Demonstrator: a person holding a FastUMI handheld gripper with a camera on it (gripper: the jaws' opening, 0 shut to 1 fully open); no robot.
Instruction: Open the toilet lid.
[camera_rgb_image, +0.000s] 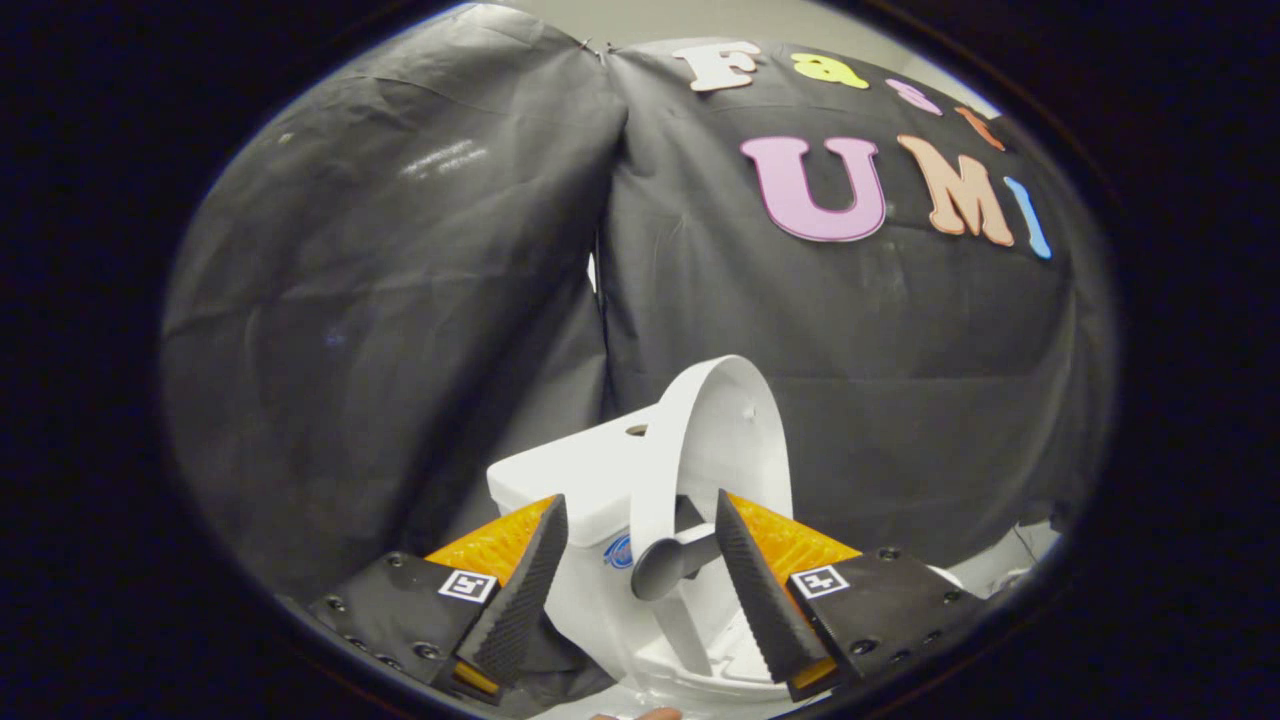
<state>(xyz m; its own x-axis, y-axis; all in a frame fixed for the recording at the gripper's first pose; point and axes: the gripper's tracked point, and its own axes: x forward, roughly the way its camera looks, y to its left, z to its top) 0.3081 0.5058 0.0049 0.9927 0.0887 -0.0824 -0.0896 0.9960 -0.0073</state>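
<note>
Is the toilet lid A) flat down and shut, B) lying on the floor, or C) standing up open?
C: the lid stands raised against the tank, just beyond the open fingers of the gripper.

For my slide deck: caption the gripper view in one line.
Open claw straddles the raised toilet lid, standing upright beside the white tank.
</note>
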